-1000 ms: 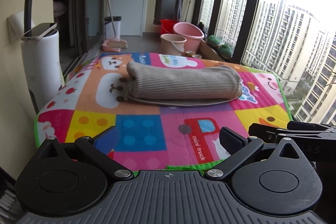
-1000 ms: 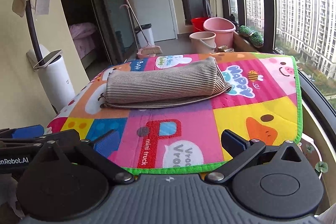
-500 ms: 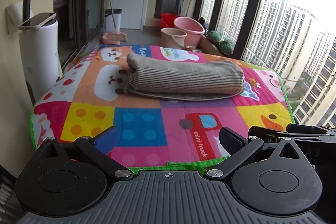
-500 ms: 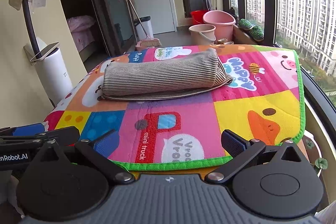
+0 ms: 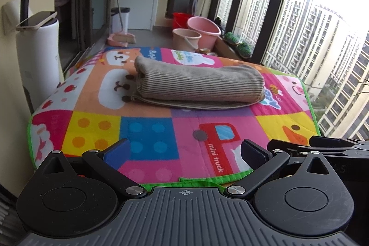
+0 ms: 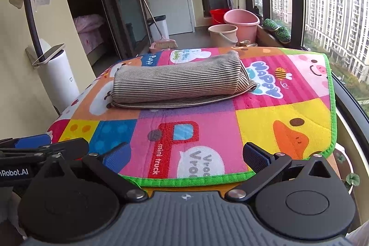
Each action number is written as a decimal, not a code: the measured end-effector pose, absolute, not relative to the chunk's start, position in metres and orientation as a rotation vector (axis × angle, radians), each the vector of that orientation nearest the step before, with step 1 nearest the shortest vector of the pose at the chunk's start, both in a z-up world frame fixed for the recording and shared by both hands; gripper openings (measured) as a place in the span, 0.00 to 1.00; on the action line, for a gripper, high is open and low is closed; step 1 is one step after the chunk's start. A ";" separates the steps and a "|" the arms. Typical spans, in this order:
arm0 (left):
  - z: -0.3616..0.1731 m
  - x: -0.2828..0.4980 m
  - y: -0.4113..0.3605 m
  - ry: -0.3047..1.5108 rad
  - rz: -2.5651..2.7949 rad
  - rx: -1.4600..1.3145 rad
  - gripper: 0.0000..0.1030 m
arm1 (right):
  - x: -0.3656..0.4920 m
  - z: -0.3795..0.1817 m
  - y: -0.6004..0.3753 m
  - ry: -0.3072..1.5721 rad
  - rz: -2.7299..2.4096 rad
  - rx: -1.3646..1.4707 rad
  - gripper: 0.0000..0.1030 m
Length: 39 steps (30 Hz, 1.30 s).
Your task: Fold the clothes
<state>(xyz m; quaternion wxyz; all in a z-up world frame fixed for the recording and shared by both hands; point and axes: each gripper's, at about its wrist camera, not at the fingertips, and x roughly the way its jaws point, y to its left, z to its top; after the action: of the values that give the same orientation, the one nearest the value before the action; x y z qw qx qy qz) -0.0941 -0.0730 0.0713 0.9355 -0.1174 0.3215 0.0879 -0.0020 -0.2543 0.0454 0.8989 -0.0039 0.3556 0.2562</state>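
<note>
Left and right wrist views, both grippers held at the near edge of the play mat. The left gripper [image 5: 184, 153] is shown with its jaws spread wide; nothing is held between the blue-padded fingers [image 5: 116, 151], and no contact with the mat is seen. The right gripper [image 6: 185, 155] is likewise spread wide and empty, its fingers [image 6: 256, 157] poised above the green-bordered near edge. Each gripper is partly visible in the other's view: the right one at the right margin of the left view [image 5: 322, 149], the left one at the left margin of the right view [image 6: 43, 149].

The striped garment [image 5: 198, 88], already folded into a long, thick bundle, is seen lying across the middle of the colourful play mat [image 5: 150, 137], well apart from both grippers. In the right view the same garment [image 6: 180, 84] is seen beside the "HAPPY" panel of the mat [image 6: 276, 117].

Compared with the frames one second and half a second earlier, the jaw opening of both grippers is unchanged and the garment is found in the same place with the same fold. Only the viewpoint is slightly altered: more of the mat's near edge is exposed, and the garment sits a little lower in both views.
</note>
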 end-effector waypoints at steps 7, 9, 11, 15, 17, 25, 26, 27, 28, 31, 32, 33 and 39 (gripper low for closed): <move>0.071 -0.093 -0.072 0.658 0.178 -0.244 1.00 | -0.003 0.045 -0.249 0.736 0.530 -0.014 1.00; 0.071 -0.093 -0.072 0.660 0.176 -0.245 1.00 | -0.003 0.044 -0.248 0.738 0.529 -0.015 1.00; 0.070 -0.093 -0.072 0.664 0.174 -0.247 1.00 | -0.003 0.044 -0.247 0.740 0.528 -0.016 1.00; 0.068 -0.092 -0.072 0.670 0.171 -0.249 1.00 | -0.002 0.043 -0.247 0.746 0.527 -0.017 1.00; 0.068 -0.092 -0.071 0.670 0.171 -0.249 1.00 | -0.002 0.042 -0.246 0.746 0.526 -0.017 1.00; 0.067 -0.092 -0.072 0.670 0.169 -0.247 1.00 | -0.003 0.041 -0.247 0.746 0.526 -0.015 1.00; 0.068 -0.092 -0.072 0.669 0.169 -0.247 1.00 | -0.003 0.041 -0.248 0.746 0.526 -0.015 1.00; 0.068 -0.092 -0.073 0.669 0.169 -0.246 1.00 | -0.002 0.042 -0.248 0.746 0.527 -0.015 1.00; 0.068 -0.092 -0.073 0.669 0.168 -0.246 1.00 | -0.001 0.042 -0.249 0.746 0.527 -0.015 1.00; 0.068 -0.092 -0.073 0.667 0.163 -0.250 1.00 | -0.002 0.042 -0.249 0.746 0.528 -0.014 1.00; 0.068 -0.092 -0.072 0.666 0.158 -0.253 1.00 | -0.002 0.042 -0.249 0.745 0.528 -0.015 1.00; 0.068 -0.092 -0.072 0.664 0.155 -0.255 1.00 | -0.002 0.042 -0.249 0.745 0.528 -0.015 1.00; 0.069 -0.094 -0.074 0.650 0.150 -0.250 1.00 | -0.002 0.043 -0.248 0.742 0.530 -0.017 1.00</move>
<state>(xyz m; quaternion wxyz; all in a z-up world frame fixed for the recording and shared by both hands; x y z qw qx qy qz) -0.0935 -0.0736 0.0687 0.9373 -0.1225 0.3180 0.0733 -0.0019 -0.2485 0.0427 0.8977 -0.0082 0.3584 0.2560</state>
